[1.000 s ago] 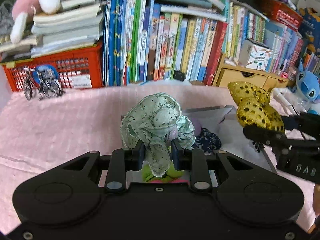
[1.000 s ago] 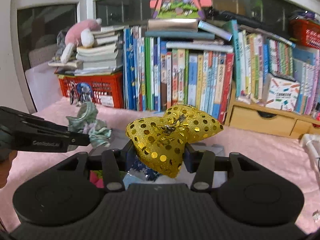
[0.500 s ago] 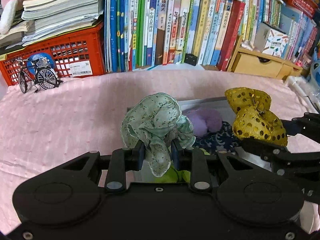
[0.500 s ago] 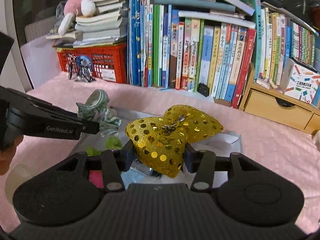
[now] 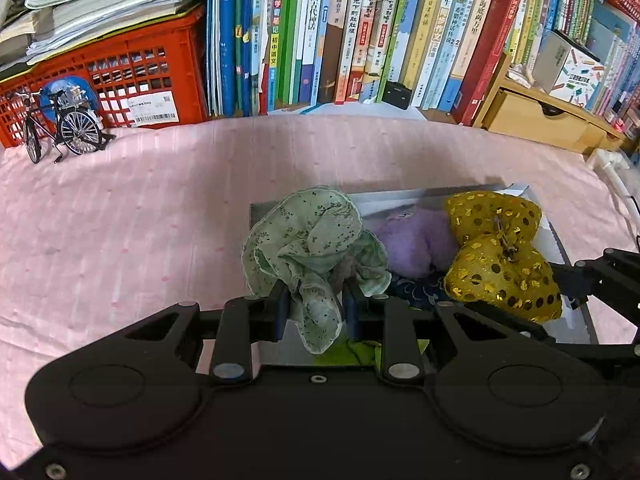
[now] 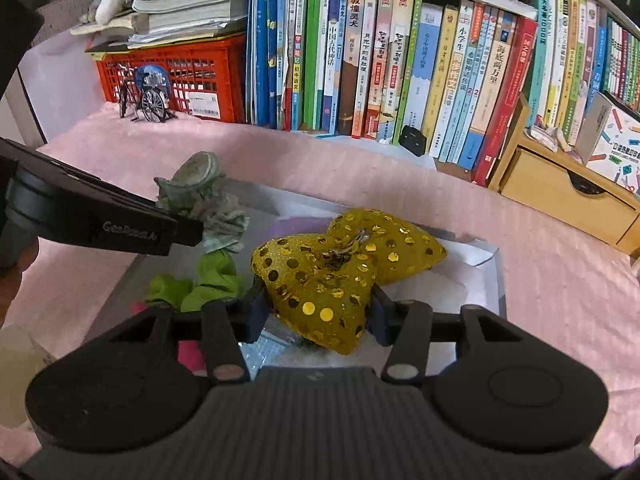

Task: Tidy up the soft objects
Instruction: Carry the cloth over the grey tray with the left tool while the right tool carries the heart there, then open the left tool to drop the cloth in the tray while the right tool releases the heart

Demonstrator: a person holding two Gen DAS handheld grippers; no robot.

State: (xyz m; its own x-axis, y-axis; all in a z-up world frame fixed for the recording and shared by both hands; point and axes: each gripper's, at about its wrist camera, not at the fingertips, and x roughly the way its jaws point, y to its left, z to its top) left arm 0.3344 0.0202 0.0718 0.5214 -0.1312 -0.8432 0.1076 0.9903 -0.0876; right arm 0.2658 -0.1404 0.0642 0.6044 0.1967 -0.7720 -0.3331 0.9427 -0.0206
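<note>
Fabric is bunching limply where the left tool (image 5: pixel 314 306) is pinching the green scrunchie (image 5: pixel 312 248) over the grey box (image 5: pixel 400 196), while the right tool (image 6: pixel 318 312) is squeezing the light, squashy gold bow (image 6: pixel 340 272) by one lobe.

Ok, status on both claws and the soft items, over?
Left claw shut on crumpled green floral cloth. Right claw shut on gold sequinned bow. Both over grey tray. Nothing blocking.
</note>
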